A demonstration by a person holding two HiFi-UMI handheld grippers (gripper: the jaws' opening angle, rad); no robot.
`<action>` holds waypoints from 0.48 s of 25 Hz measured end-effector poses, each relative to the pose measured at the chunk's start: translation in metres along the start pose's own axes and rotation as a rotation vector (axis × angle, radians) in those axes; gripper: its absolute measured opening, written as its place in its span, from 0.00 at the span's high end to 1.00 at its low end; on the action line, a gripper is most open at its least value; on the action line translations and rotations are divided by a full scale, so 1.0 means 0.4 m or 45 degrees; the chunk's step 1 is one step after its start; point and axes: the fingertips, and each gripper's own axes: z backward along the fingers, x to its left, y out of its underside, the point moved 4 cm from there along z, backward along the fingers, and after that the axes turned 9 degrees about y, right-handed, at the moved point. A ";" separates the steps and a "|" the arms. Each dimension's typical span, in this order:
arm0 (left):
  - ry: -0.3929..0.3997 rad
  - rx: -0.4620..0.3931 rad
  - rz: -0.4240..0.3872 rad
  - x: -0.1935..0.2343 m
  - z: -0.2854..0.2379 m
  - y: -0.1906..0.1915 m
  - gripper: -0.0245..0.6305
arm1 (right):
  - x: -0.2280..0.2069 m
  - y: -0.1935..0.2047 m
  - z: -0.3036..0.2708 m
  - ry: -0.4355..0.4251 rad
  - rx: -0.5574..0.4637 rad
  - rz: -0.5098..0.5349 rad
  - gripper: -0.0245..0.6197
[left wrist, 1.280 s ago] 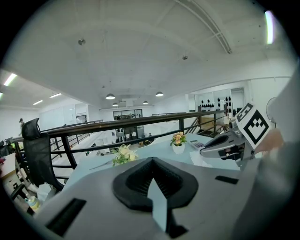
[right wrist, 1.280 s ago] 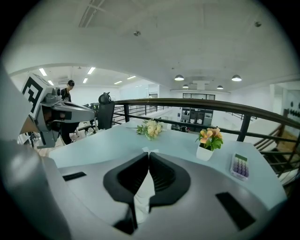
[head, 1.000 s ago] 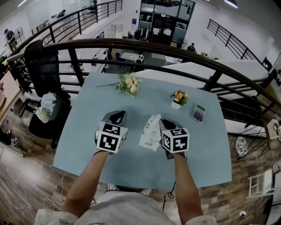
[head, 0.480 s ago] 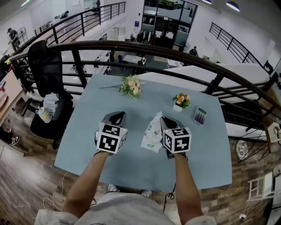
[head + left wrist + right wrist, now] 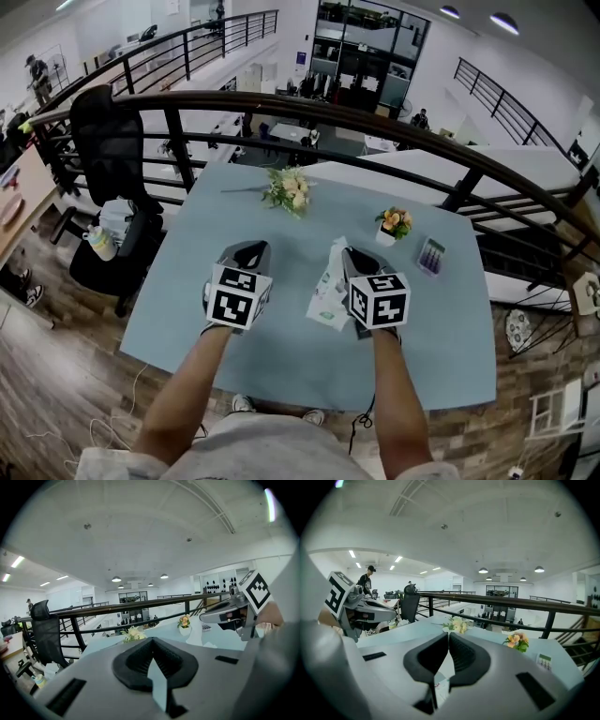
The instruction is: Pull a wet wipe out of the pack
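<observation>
A white and green wet wipe pack (image 5: 327,298) stands tilted up on the pale blue table (image 5: 178,309), between my two grippers. A white wipe (image 5: 335,255) rises from its top to the tips of my right gripper (image 5: 346,252), whose jaws are shut on it. In the right gripper view the jaws (image 5: 447,637) meet, and a bit of the printed pack (image 5: 440,687) shows below them. My left gripper (image 5: 248,251) hovers left of the pack, apart from it, with its jaws (image 5: 151,641) shut on nothing.
A loose bunch of pale flowers (image 5: 289,190) lies at the table's far edge. A small pot of orange flowers (image 5: 395,225) and a calculator (image 5: 431,255) stand at the right. A dark railing (image 5: 375,117) runs behind the table, and a black office chair (image 5: 112,141) stands at the left.
My right gripper has risen a little with the wipe. The pack has tipped more upright under it. The left gripper has barely moved.
</observation>
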 end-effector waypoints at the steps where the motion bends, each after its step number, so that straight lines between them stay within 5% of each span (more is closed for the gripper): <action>1: -0.004 -0.001 0.002 0.003 0.003 0.001 0.97 | 0.004 -0.004 0.000 -0.002 -0.005 0.003 0.94; 12: -0.051 -0.010 0.015 0.038 0.035 0.007 0.97 | 0.058 -0.040 -0.020 -0.058 -0.038 0.036 0.94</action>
